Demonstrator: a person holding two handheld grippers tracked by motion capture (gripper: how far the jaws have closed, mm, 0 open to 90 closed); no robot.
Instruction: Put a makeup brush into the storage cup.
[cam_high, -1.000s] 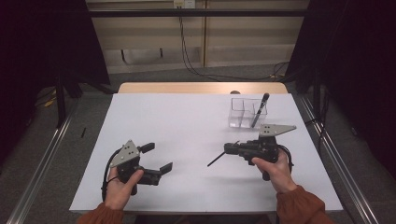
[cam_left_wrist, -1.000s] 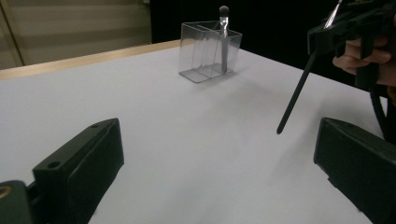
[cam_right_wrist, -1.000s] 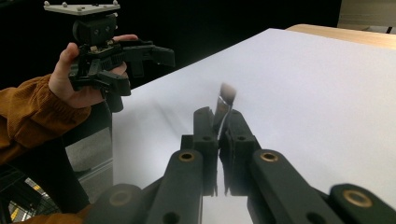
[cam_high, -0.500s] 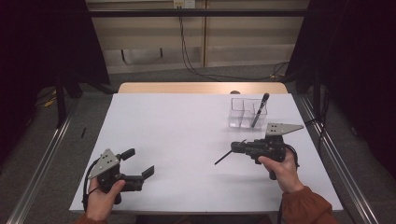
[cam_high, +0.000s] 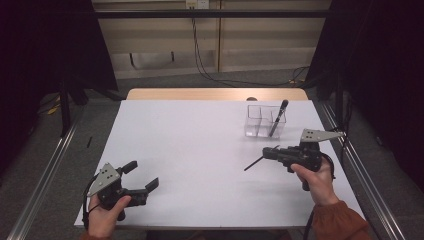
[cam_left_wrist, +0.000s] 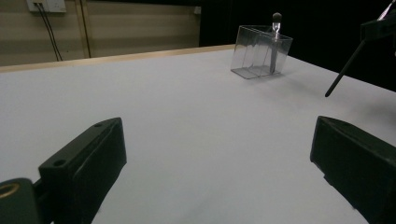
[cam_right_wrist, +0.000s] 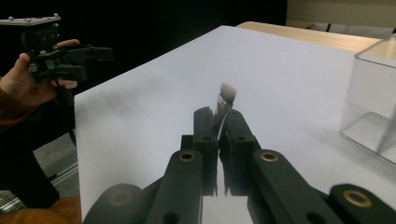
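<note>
A clear two-compartment box (cam_high: 265, 122) stands at the table's right rear, and a black brush (cam_high: 278, 117) leans inside it. My right gripper (cam_high: 269, 154) hovers in front of the box, shut on a second thin brush (cam_high: 253, 163). That brush's dark handle points left and down toward the table. Its bristle head (cam_right_wrist: 227, 95) sticks up between the closed jaws in the right gripper view (cam_right_wrist: 222, 119). My left gripper (cam_high: 143, 174) is at the front left corner, open and holding nothing. In the left gripper view, the box (cam_left_wrist: 260, 51) and the held brush (cam_left_wrist: 344, 70) lie far ahead.
The white table (cam_high: 200, 145) has a wooden strip along its far edge. Metal rails run along both sides. Dark curtains flank the space, and cables hang on the back wall. The person's other hand and left gripper (cam_right_wrist: 65, 53) appear beyond the table corner.
The left gripper has drawn back toward the front left corner, still open. The right gripper has shifted a little to the right with the brush in it.
</note>
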